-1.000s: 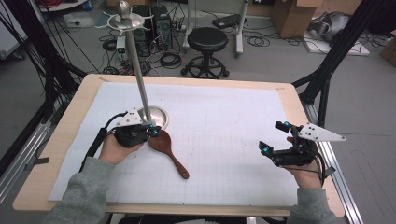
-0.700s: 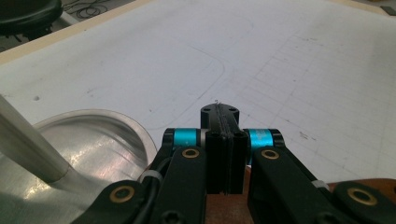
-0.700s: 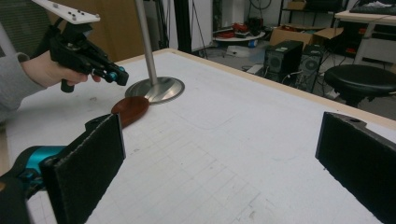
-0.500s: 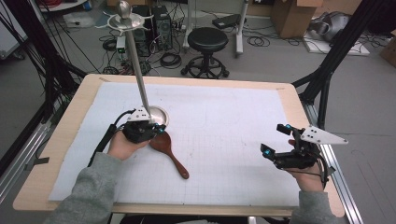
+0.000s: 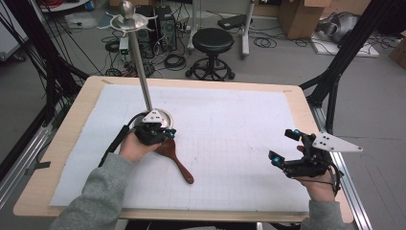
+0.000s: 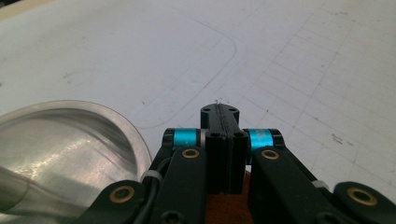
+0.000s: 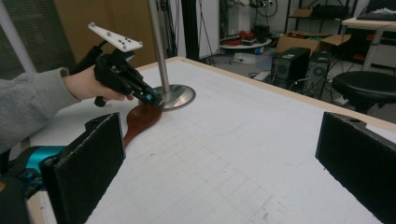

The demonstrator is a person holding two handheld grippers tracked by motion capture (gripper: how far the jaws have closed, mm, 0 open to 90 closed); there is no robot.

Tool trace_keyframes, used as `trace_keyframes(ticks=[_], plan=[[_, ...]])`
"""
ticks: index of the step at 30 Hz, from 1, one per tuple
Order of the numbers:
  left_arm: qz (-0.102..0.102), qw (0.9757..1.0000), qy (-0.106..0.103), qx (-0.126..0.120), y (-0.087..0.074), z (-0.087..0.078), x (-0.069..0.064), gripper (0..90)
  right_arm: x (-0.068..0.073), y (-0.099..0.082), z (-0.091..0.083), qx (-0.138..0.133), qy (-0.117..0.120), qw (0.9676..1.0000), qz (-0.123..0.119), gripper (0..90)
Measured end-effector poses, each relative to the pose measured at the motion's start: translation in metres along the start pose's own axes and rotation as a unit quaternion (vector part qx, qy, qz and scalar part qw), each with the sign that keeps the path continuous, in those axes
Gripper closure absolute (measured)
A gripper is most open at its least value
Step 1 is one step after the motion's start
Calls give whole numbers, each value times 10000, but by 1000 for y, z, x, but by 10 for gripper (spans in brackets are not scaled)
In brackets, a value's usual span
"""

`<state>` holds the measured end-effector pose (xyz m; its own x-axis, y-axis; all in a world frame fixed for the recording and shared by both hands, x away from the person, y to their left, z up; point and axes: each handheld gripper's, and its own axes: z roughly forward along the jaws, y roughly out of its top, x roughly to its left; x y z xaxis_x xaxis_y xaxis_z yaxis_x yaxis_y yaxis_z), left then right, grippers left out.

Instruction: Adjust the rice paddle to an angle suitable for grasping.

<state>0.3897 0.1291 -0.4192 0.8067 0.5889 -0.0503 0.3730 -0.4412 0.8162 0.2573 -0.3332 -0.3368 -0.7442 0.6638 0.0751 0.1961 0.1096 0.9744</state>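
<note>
spoon pickup is the step in hand: wooden, left of centre, bowl beside the stand base. left gripper hovers pinched, empty (jaws must part first); right gripper wide, idle.

Robotics or electronics lab. Wooden table under a gridded white mat, black frame struts at the corners, desktop computer towers, loose cables across grey floor, black round stool, cardboard boxes.
</note>
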Motion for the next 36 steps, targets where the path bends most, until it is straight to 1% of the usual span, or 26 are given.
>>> trace_keyframes(ticks=[1,5,6,7,9,11,12,14,15,18,20,21,26,30,33,35,36], plan=[[27,10000,-41,69,1,4,-2,889,1,0,-2,6,-14,10000,-16,1],[76,9998,-70,160,3,10,-3,889,2,-1,-5,33,-55,10000,18,1],[59,9997,-88,206,3,14,-3,889,2,-3,-7,57,-90,9999,17,1],[59,9997,-88,206,3,14,-3,889,2,-4,-8,78,-99,9999,25,1],[46,9996,-85,284,2,17,-1,889,1,-5,-10,80,-130,9999,28,1],[-7,9994,-75,352,3,22,0,889,2,-6,-12,94,-150,9998,64,1],[-7,9994,-75,352,3,22,0,889,2,-7,-14,91,-168,9998,32,1],[-31,9993,-91,368,2,24,1,889,2,-8,-15,114,-184,9997,60,1],[35,9989,-42,462,1,25,2,889,2,-8,-15,114,-184,9997,60,1],[-40,9981,75,612,-2,29,5,890,3,-9,-19,115,-220,9997,72,1],[-11,9980,71,636,-2,29,6,891,3,-9,-20,94,-237,9997,25,1],[-9,9976,75,687,-1,30,6,892,3,-9,-21,114,-235,9996,58,1],[-29,9974,49,713,-1,31,6,892,3,-10,-22,121,-241,9996,73,1],[52,9971,111,751,0,31,4,893,3,-11,-20,140,-232,9996,75,1],[76,9969,88,776,0,31,4,894,3,-12,-20,162,-235,9995,95,1],[109,9968,111,781,0,31,3,895,3,-12,-20,169,-227,9996,82,1],[135,9964,115,825,0,29,2,895,2,-12,-20,182,-244,9995,86,1]])
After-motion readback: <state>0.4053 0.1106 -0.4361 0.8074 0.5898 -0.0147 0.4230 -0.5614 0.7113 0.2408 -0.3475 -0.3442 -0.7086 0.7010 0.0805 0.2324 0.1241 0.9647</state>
